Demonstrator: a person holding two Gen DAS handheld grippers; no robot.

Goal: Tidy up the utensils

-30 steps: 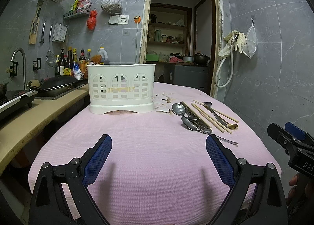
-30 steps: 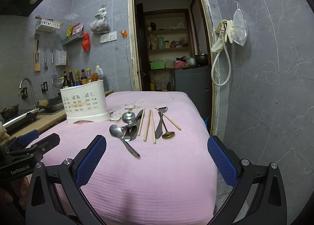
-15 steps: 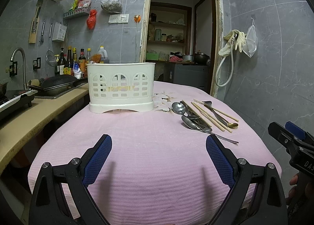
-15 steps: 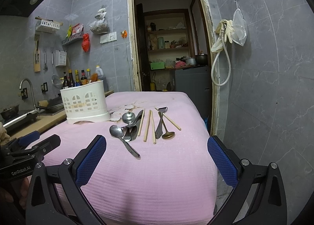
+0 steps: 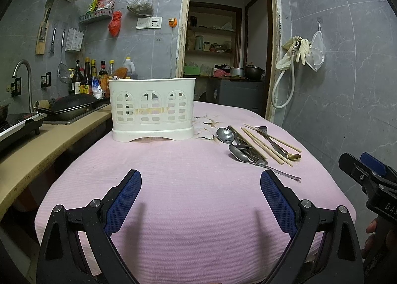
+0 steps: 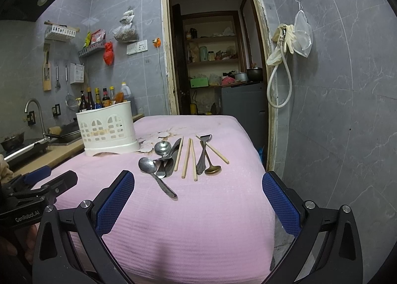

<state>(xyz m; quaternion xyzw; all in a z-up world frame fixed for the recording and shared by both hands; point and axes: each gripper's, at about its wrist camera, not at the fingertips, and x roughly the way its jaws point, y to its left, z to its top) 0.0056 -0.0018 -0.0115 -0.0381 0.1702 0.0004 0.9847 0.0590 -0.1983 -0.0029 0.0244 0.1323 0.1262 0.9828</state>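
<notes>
A white slotted utensil caddy (image 5: pixel 151 109) (image 6: pixel 107 130) stands at the far left of the pink-clothed table (image 5: pixel 188 199) (image 6: pixel 198 219). To its right lies a loose group of utensils: steel spoons (image 5: pixel 224 134) (image 6: pixel 147 165), wooden chopsticks (image 5: pixel 260 145) (image 6: pixel 186 157), and a gold spoon (image 5: pixel 294 156) (image 6: pixel 213 169). My left gripper (image 5: pixel 200 184) is open and empty above the near cloth. My right gripper (image 6: pixel 198 192) is open and empty, just short of the utensils. Each gripper shows at the edge of the other's view.
A counter (image 5: pixel 37 145) with a wok (image 5: pixel 72 108), stove, faucet and sauce bottles (image 5: pixel 86 78) runs along the left. A doorway (image 5: pixel 223 48) opens behind the table. A hose and gloves (image 5: pixel 295 56) hang on the right wall.
</notes>
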